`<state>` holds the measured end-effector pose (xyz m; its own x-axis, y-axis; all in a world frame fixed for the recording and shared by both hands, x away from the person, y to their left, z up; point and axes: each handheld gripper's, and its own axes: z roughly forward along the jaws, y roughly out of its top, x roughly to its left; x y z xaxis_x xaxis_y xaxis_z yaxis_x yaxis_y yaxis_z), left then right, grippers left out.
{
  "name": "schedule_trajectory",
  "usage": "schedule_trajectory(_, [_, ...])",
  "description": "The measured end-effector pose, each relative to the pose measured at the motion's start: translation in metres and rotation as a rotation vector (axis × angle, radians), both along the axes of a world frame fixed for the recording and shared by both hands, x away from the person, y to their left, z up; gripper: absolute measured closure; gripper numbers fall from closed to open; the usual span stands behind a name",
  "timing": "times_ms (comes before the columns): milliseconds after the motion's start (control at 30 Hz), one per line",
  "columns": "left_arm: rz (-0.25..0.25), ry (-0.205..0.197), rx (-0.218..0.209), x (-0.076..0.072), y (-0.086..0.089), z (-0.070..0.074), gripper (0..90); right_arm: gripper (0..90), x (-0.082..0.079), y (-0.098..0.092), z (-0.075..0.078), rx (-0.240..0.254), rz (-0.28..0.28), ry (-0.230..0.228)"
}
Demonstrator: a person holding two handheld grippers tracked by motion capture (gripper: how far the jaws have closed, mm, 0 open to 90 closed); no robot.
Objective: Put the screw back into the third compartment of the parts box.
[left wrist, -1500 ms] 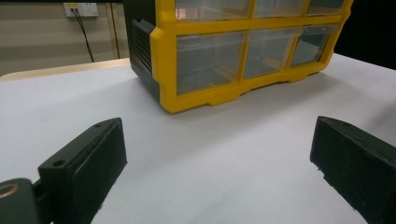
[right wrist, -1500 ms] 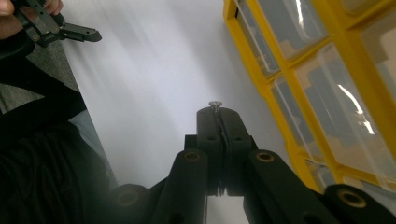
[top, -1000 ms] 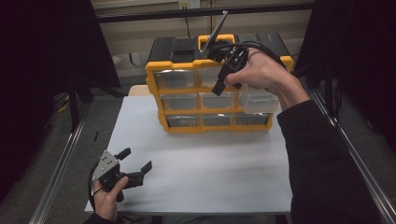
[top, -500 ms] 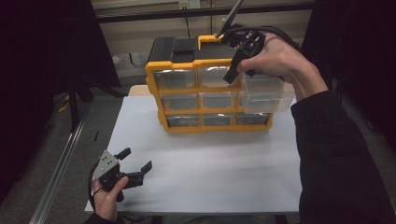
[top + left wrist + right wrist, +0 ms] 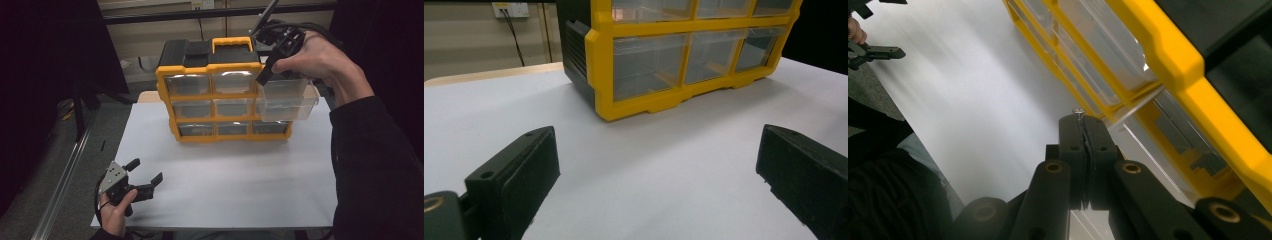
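The right gripper [image 5: 264,76], raised at the upper right corner of the yellow drawer cabinet [image 5: 220,95], has its jaws pressed together on a small metal screw [image 5: 1078,112], whose head shows just past the jaw tips in the right gripper view. Directly below and beside those tips, two clear drawers [image 5: 286,100] on the cabinet's right column stand pulled out; the remaining drawers sit flush in the frame. The left gripper [image 5: 145,181] rests near the front left corner of the white table [image 5: 225,190], jaws spread wide with nothing between them, and the cabinet stands well ahead of it. Judged from this arrangement, the screw is being carried to or from one of the open drawers. Chief hazards: the screw is pinched by very little of its length, so any slackening of the grip or a knock of the tips against a drawer rim could let it fall, and a screw dropped on the smooth table may roll off the edge. The drawers project far from the frame; a downward push from the right gripper could tip one out or drag the cabinet, which the left gripper is too far away to steady.
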<state>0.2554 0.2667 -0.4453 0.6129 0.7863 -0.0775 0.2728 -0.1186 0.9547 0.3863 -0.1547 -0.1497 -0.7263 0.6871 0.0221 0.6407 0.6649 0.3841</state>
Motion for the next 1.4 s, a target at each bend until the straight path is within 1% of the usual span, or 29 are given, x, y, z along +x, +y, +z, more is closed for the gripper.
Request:
schedule_trajectory(33, [0.000,0.000,0.001,0.000,0.000,0.000,3.5,88.2,-0.001,-0.001,0.000,-0.003,-0.010,0.001])
schedule_trajectory(133, [0.000,0.000,0.000,0.000,0.000,0.000,3.5,88.2,-0.002,-0.007,0.001,-0.007,-0.014,-0.004])
schedule_trajectory(267, [0.000,0.000,0.002,0.000,0.000,0.000,3.5,88.2,-0.005,-0.017,0.000,-0.014,-0.034,0.007])
schedule_trajectory(367, [-0.001,0.000,0.003,0.000,0.000,0.000,3.5,88.2,-0.005,-0.022,-0.004,-0.027,-0.041,0.020])
schedule_trajectory(500, [-0.001,-0.001,0.001,0.000,0.000,0.000,3.5,88.2,-0.005,-0.027,-0.013,-0.042,-0.060,0.037])
schedule_trajectory(533, [-0.001,-0.001,0.001,0.000,0.000,0.000,3.5,88.2,-0.004,-0.029,-0.016,-0.042,-0.056,0.043])
schedule_trajectory(567, [-0.001,-0.001,0.001,0.000,0.000,0.000,3.5,88.1,-0.004,-0.030,-0.017,-0.038,-0.059,0.051])
schedule_trajectory(633, [-0.003,0.000,0.001,0.000,-0.001,0.000,3.5,88.2,-0.003,-0.031,-0.022,-0.049,-0.058,0.056])
schedule_trajectory(667, [-0.003,0.000,0.000,0.000,-0.001,0.000,3.5,88.2,-0.003,-0.030,-0.024,-0.049,-0.060,0.068])
schedule_trajectory(700, [-0.001,-0.001,0.001,0.000,0.000,0.000,3.5,88.2,-0.002,-0.030,-0.027,-0.052,-0.057,0.065])
schedule_trajectory(800, [0.000,0.000,-0.003,0.000,0.000,0.000,3.5,88.2,0.000,-0.029,-0.035,-0.063,-0.056,0.074])
schedule_trajectory(900, [0.000,0.001,-0.006,0.000,0.000,0.000,3.5,88.1,0.000,-0.029,-0.043,-0.073,-0.056,0.094])
schedule_trajectory(933, [-0.001,0.002,-0.006,0.000,0.000,-0.001,3.5,88.1,0.001,-0.029,-0.047,-0.068,-0.061,0.101])
schedule_trajectory(967, [0.000,0.002,-0.006,0.000,-0.001,-0.001,3.5,88.1,0.001,-0.030,-0.049,-0.072,-0.063,0.095])
schedule_trajectory(1000, [-0.003,-0.003,0.000,0.000,0.000,0.000,3.5,88.1,0.002,-0.030,-0.051,-0.066,-0.071,0.101])
schedule_trajectory(1033, [-0.006,-0.002,0.008,0.000,0.000,0.000,3.5,88.1,0.002,-0.031,-0.053,-0.065,-0.066,0.107])
schedule_trajectory(1067, [-0.004,-0.001,0.000,0.000,0.000,0.000,3.5,88.1,0.003,-0.032,-0.055,-0.063,-0.069,0.111])
schedule_trajectory(1100, [-0.001,-0.001,0.000,0.000,0.000,0.000,3.5,88.1,0.003,-0.032,-0.056,-0.070,-0.071,0.110])
schedule_trajectory(1167, [-0.001,0.000,0.000,0.000,0.000,0.000,3.5,88.1,0.005,-0.033,-0.059,-0.069,-0.064,0.117])
schedule_trajectory(1200, [-0.005,0.000,0.011,0.000,0.000,0.000,3.5,88.1,0.005,-0.032,-0.061,-0.063,-0.073,0.115])
schedule_trajectory(1233, [-0.007,0.000,0.015,0.000,0.000,0.000,3.5,88.0,0.005,-0.032,-0.061,-0.064,-0.066,0.119])
schedule_trajectory(1267, [-0.009,0.000,0.020,0.000,0.001,0.000,3.5,88.1,0.006,-0.032,-0.062,-0.065,-0.073,0.127])
schedule_trajectory(1300, [-0.006,0.000,0.014,0.000,0.000,0.000,3.5,88.1,0.006,-0.032,-0.063,-0.073,-0.071,0.124])
schedule_trajectory(1333, [-0.006,0.000,0.015,0.000,0.001,0.000,3.5,88.1,0.006,-0.030,-0.065,-0.067,-0.080,0.130])
schedule_trajectory(1367, [-0.007,-0.001,0.015,0.000,0.001,0.000,3.5,88.0,0.007,-0.031,-0.065,-0.074,-0.066,0.127])
schedule_trajectory(1400, [-0.007,-0.001,0.013,0.000,0.001,0.000,3.5,88.0,0.008,-0.030,-0.065,-0.069,-0.067,0.126])
